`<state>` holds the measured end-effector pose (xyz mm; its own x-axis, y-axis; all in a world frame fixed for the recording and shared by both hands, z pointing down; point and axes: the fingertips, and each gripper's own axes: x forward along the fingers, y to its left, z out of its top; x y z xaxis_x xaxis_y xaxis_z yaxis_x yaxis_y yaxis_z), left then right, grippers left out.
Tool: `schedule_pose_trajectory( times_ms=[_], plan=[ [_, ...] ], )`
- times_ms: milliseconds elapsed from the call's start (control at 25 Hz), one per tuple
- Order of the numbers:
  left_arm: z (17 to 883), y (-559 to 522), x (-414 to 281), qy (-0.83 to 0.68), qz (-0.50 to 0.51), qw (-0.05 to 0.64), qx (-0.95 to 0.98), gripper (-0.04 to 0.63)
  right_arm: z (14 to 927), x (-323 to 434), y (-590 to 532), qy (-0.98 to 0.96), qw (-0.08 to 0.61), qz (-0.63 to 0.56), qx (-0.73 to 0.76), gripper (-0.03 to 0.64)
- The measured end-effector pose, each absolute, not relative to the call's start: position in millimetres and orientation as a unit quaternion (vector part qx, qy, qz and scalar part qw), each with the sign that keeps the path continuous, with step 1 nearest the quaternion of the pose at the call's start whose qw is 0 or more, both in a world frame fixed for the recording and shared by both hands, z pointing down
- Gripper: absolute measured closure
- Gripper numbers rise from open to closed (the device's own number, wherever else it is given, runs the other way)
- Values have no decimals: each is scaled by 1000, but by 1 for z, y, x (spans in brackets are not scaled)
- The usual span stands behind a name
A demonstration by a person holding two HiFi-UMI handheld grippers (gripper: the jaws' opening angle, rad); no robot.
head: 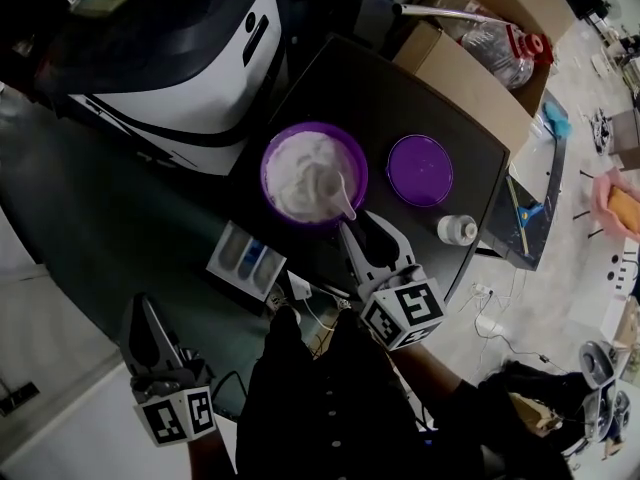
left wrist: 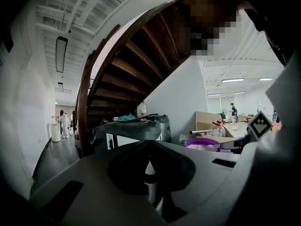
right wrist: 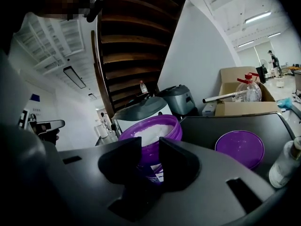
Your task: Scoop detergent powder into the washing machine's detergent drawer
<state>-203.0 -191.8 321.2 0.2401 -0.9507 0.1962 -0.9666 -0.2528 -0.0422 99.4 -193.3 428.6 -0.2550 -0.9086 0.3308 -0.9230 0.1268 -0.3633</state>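
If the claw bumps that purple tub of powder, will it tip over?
Probably not. The purple tub looks wide and low, and it is filled nearly to the rim with white powder, so it is likely heavy and would slide rather than tip. A hard shove might spill loose powder, since its lid lies beside it.

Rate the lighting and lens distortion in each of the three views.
Head view: dim overall, the dark table loses detail while white powder in the purple tub looks nearly blown out. Left gripper view: heavy fisheye bends the staircase into an arc. Right gripper view: same curving, bright ceiling lights, tub rim sharp.
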Motion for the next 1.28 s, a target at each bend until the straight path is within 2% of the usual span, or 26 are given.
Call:
schedule_pose_trajectory(
  times_ms=[40,80,120,520,680,880,1280],
  plan=[
    [322,-193,-204,-609,92,44,786,580,428,101,-194,-748,10,254,613,500],
    [323,-193,-204,-610,93,45,786,580,428,102,-194,-747,7,253,615,561],
    [323,-194,-205,-610,94,46,785,580,427,103,-194,-748,6,251,614,584],
    [321,-194,-211,-614,88,44,783,580,420,103,-199,-769,44,210,602,586],
    [309,-191,-217,-622,75,36,778,580,391,109,-216,-800,97,138,576,586],
    [298,-183,-233,-640,57,31,766,580,386,119,-233,-831,184,101,516,586],
    [296,-171,-251,-660,50,31,749,580,402,116,-256,-832,241,84,492,586]
  ],
)
